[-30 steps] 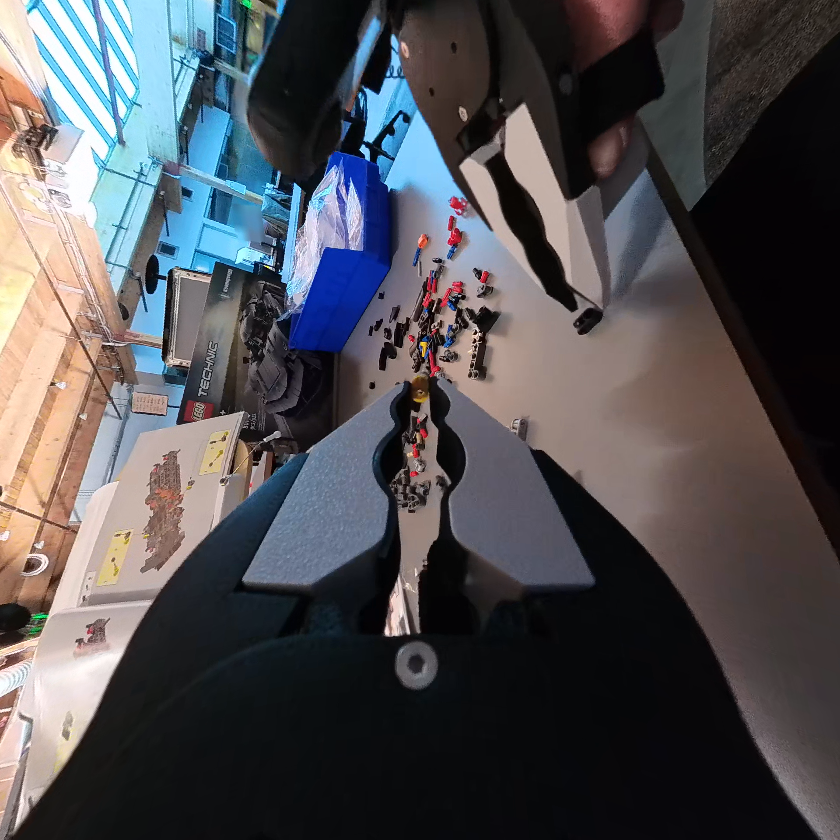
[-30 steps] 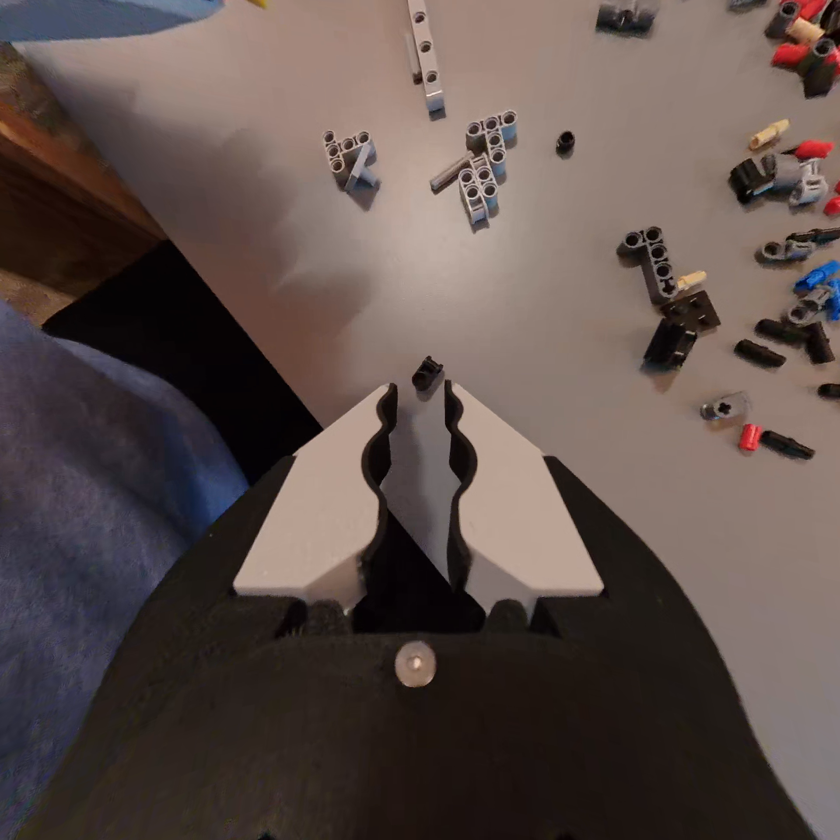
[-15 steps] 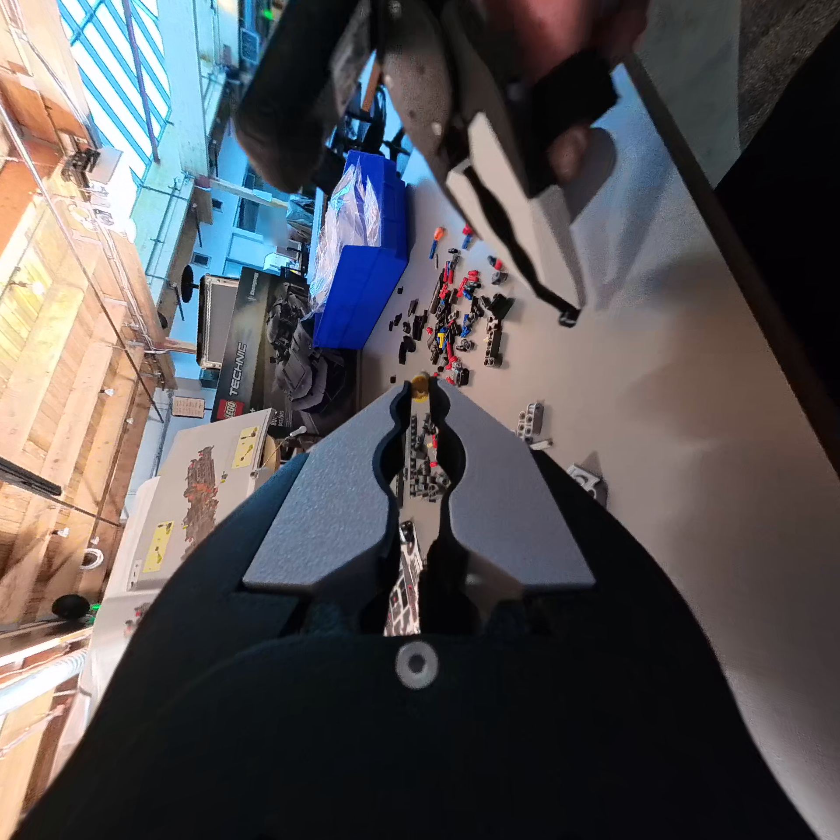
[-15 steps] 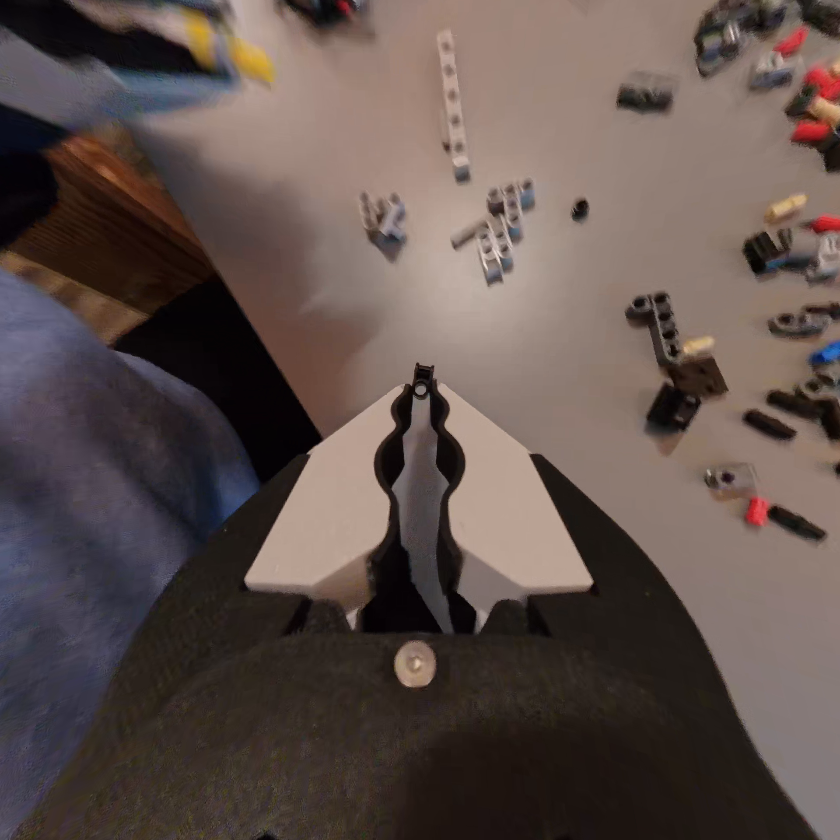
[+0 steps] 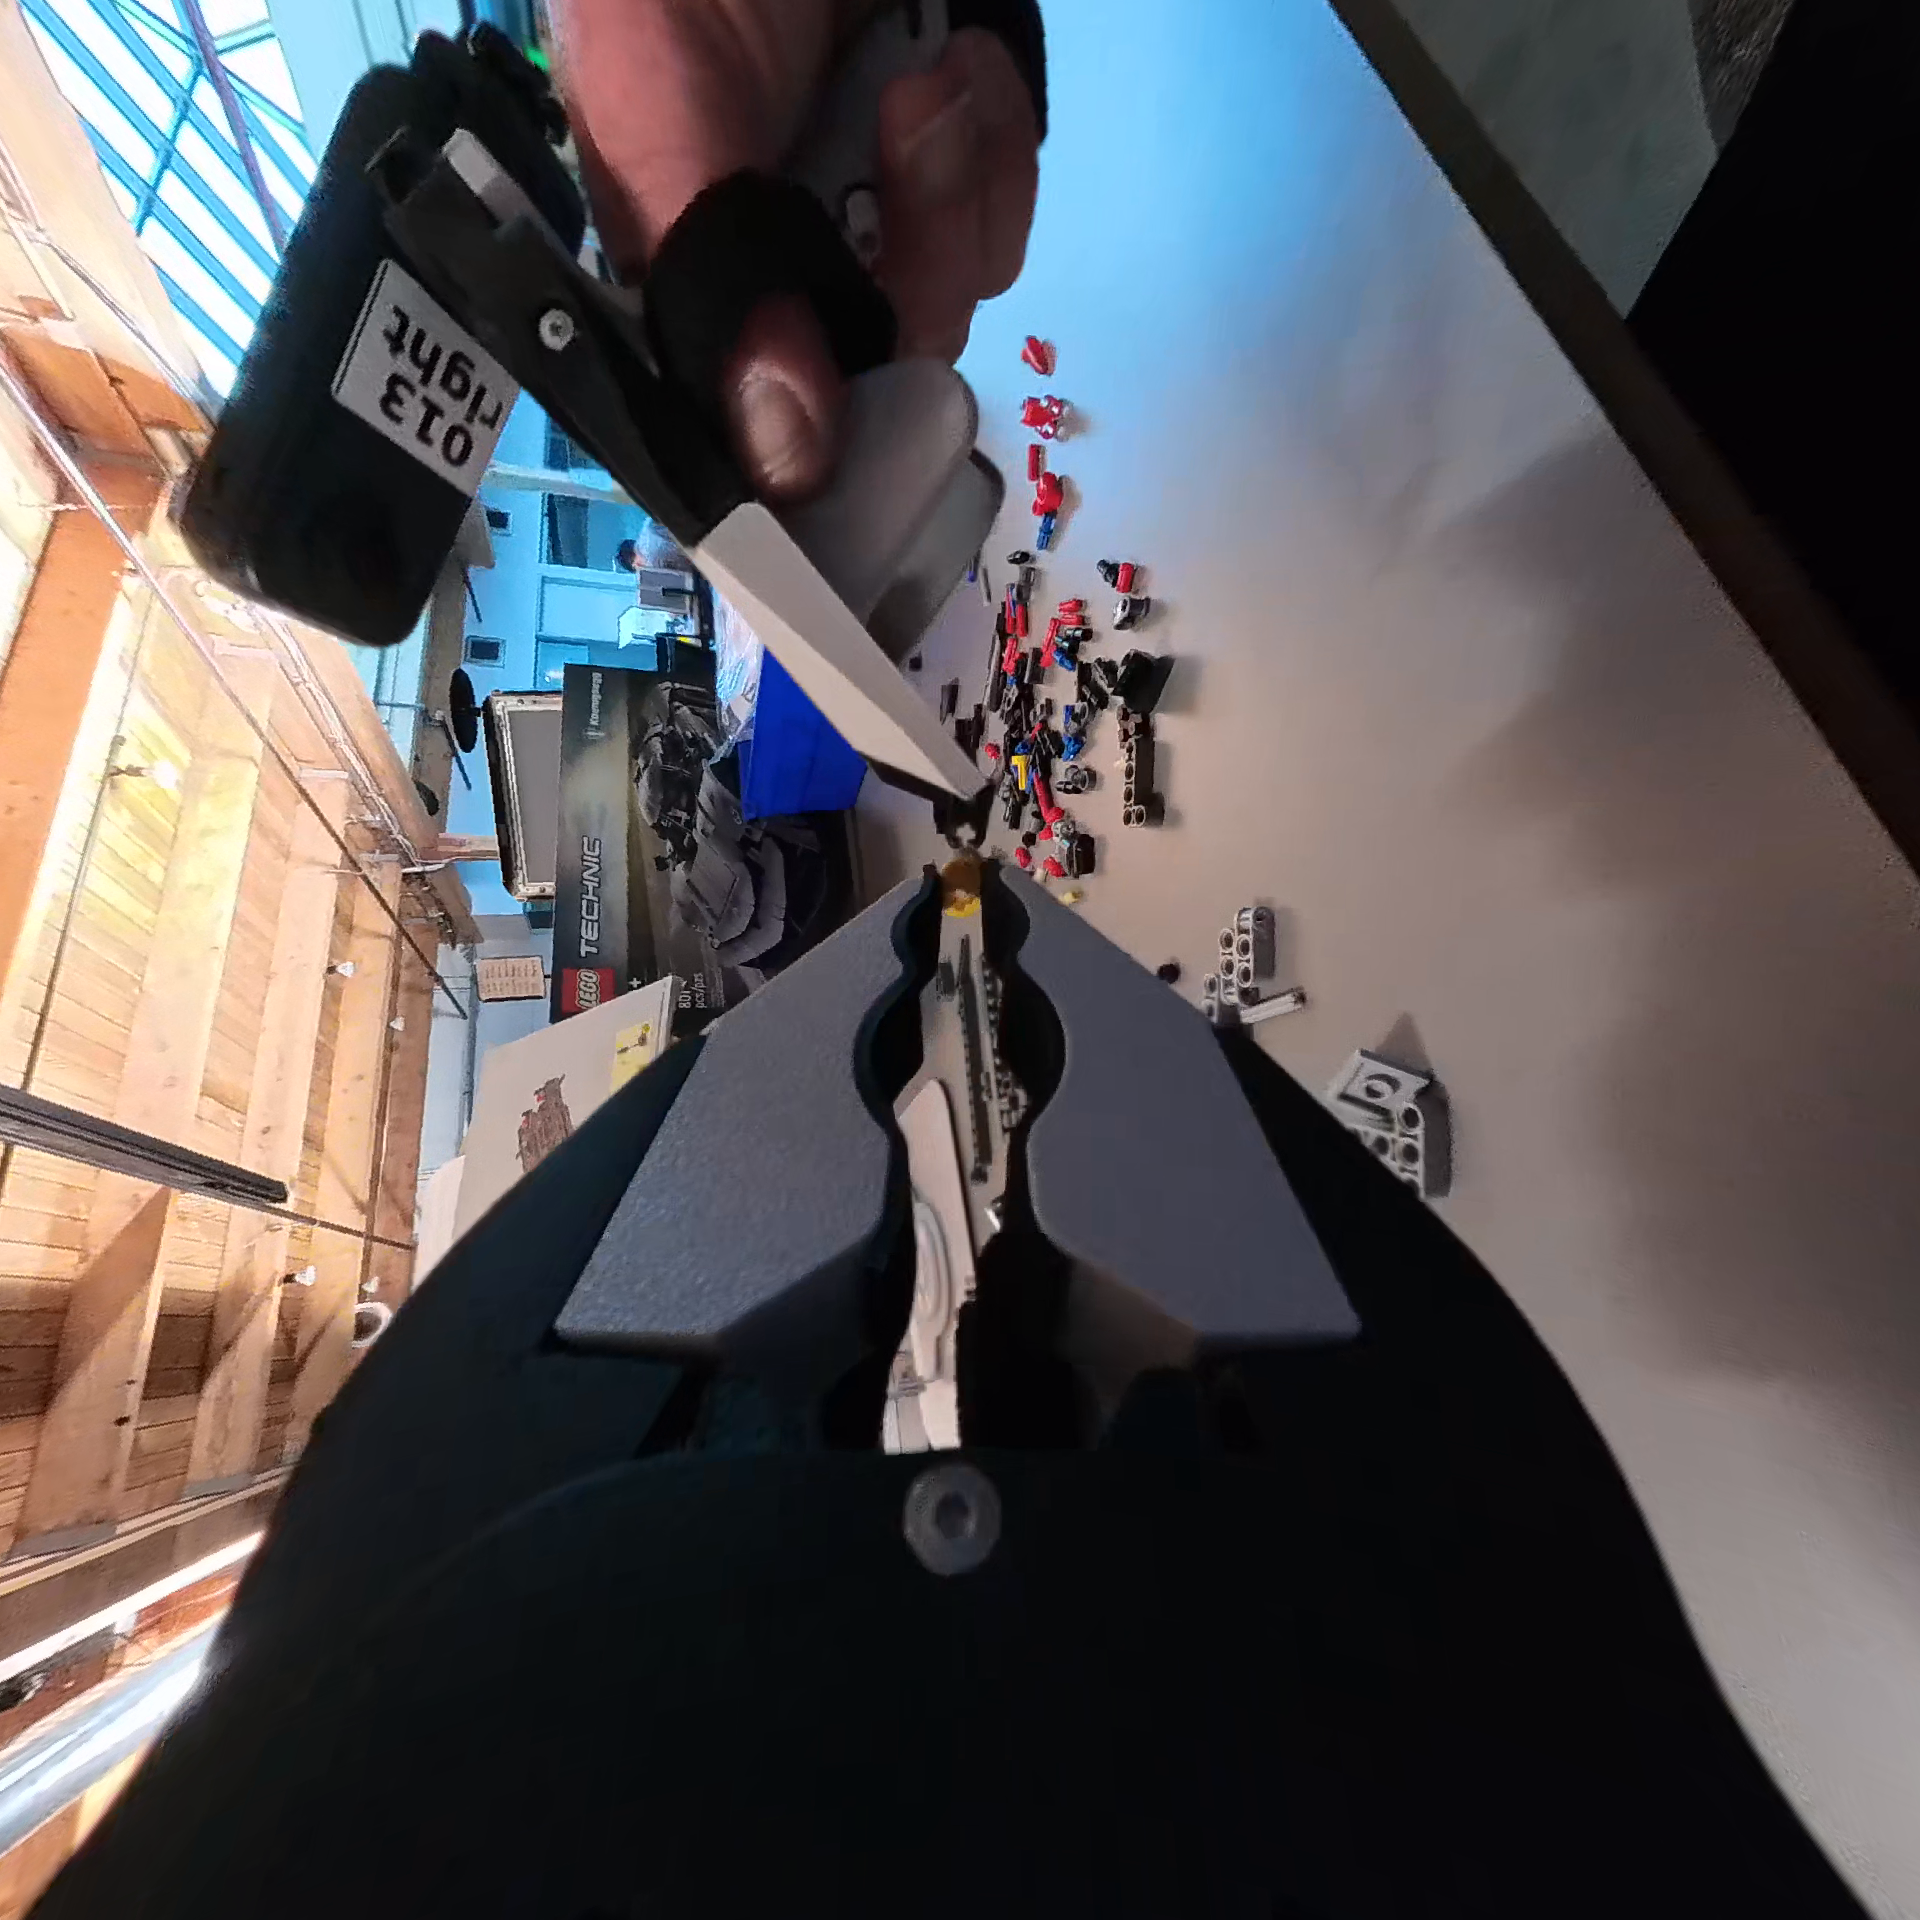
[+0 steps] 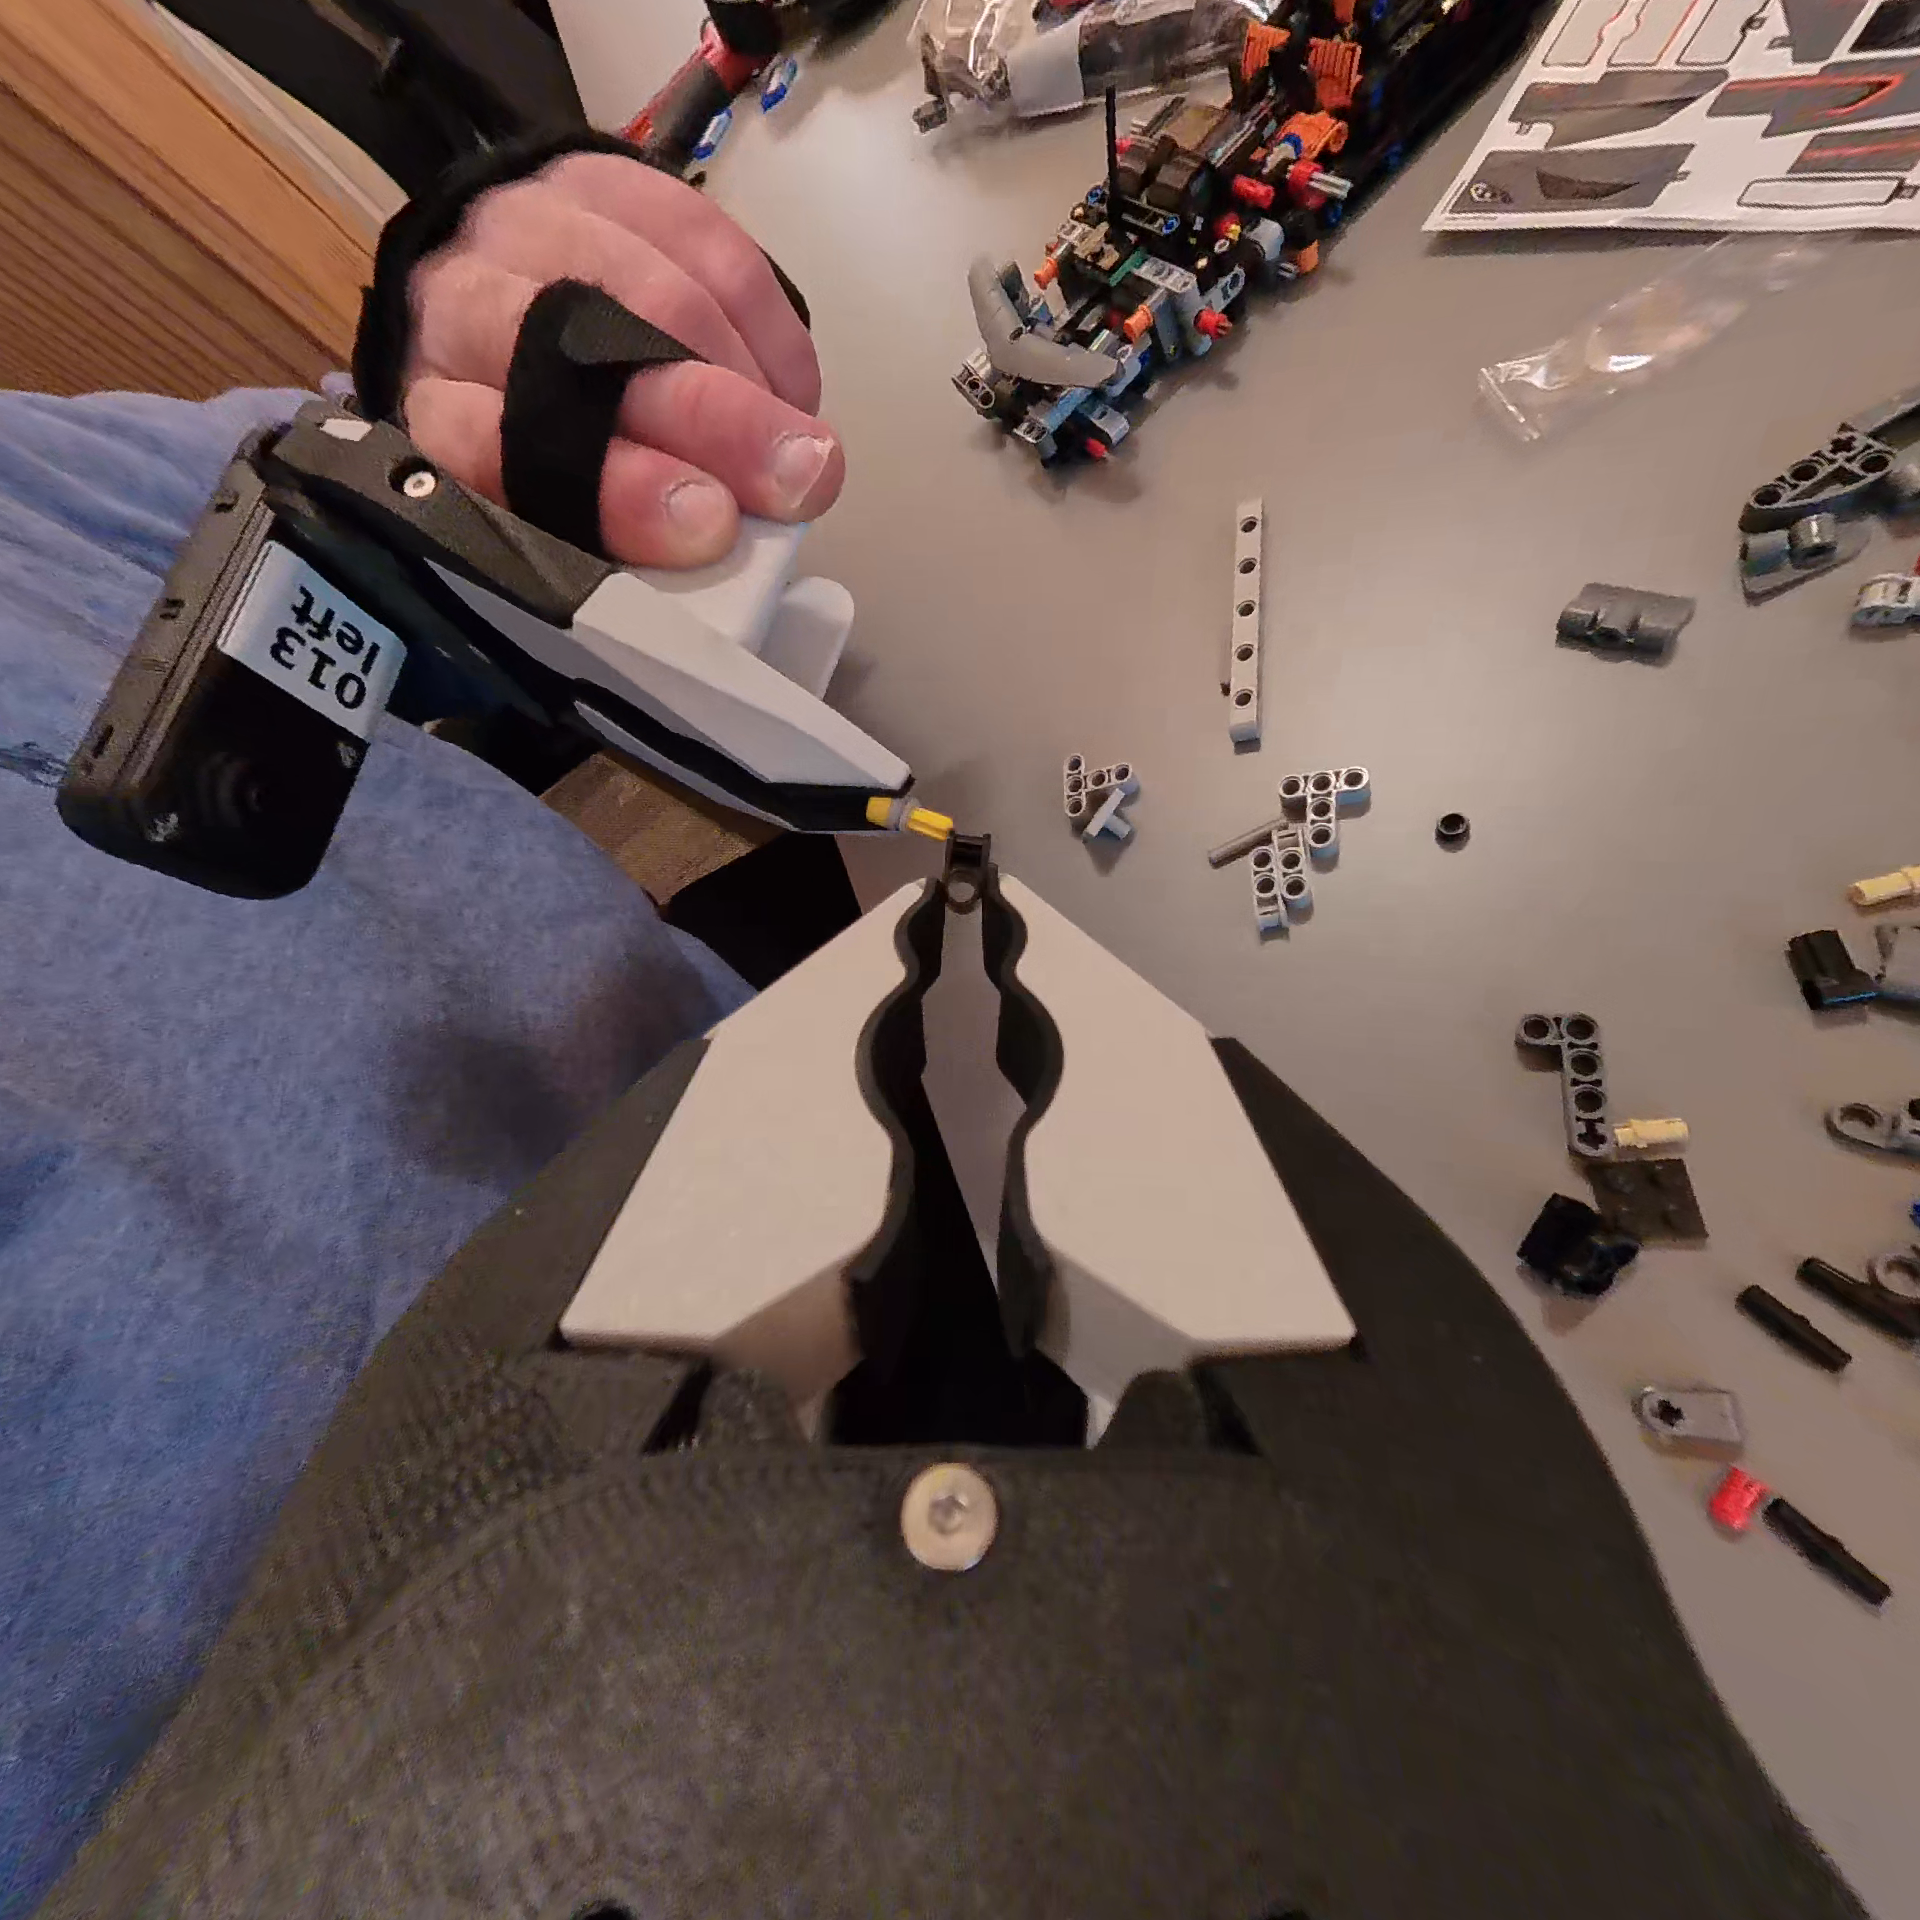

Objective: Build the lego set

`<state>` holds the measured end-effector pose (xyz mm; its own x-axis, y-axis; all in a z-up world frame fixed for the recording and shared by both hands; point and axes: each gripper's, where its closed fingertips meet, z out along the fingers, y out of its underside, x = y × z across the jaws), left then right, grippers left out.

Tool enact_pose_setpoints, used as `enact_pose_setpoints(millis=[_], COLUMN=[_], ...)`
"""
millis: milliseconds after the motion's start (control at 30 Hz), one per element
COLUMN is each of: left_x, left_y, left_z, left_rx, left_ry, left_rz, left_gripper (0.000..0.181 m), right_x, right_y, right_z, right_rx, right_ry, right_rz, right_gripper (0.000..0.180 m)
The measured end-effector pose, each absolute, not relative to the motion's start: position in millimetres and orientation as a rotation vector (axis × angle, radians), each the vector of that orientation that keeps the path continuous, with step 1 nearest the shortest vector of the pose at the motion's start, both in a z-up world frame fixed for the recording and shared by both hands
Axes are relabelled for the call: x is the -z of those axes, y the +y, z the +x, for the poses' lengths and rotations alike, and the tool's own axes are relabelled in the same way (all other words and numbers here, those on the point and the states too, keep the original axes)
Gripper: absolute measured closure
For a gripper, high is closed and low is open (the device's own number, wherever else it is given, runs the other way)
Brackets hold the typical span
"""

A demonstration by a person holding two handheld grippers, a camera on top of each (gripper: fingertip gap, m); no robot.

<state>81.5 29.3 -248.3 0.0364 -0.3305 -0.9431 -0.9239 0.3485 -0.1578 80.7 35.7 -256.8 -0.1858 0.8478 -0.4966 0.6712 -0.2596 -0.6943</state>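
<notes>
Yellow peg point(image 6: 914, 819) and small black connector point(image 6: 964, 860) brought tip to tip in mid-air above the grey table point(image 6: 1455, 644), close to its near edge. Peg pinched in the tips of the left hand-held gripper point(image 6: 896, 808), clenched on it; connector pinched in the tips of the right hand-held gripper point(image 6: 962, 896), likewise clenched, its round hole facing the camera. Seen from the left wrist, the same meeting: peg point(image 5: 960, 885) just short of connector point(image 5: 962, 821), with the right hand-held gripper point(image 5: 966, 795) slanting in from above.

Farther out: grey beam point(image 6: 1245, 621) lying flat, two clusters of grey angle pieces point(image 6: 1299, 831) beside it, half-built car point(image 6: 1153, 260) beyond, sticker sheet point(image 6: 1704, 114) at the far right, loose black and red pins scattered along the right side.

Likely trouble from here: peg meeting the connector off-axis and skewing in the tips, or popping free and dropping off the table edge, both parts being held only by a sliver.

A second ago, connector resting on the table just ahead of parted right tips; half a second ago, gripped and lifting. Left peg held throughout.
</notes>
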Motion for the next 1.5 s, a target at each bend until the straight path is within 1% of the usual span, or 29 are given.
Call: enact_pose_setpoints(millis=[533,867,1500], left_x=[249.5,251.5,239.3], left_y=[42.1,55.5,56.9], left_z=[81.5,72.7,70.0], left_rx=[-0.739,-0.832,-0.854], left_ry=[1.506,1.518,1.517], left_rz=[-1.211,-1.274,-1.199], left_gripper=[0.175,0.175,0.176], right_x=[256.3,254.8,238.3], right_y=[43.7,55.6,54.5], right_z=[73.9,67.5,70.0], right_rx=[-1.435,-1.368,-1.366], right_ry=[-1.782,-1.735,-1.841], right_rz=[-1.94,-1.977,-1.84], right_gripper=[0.176,0.176,0.176])
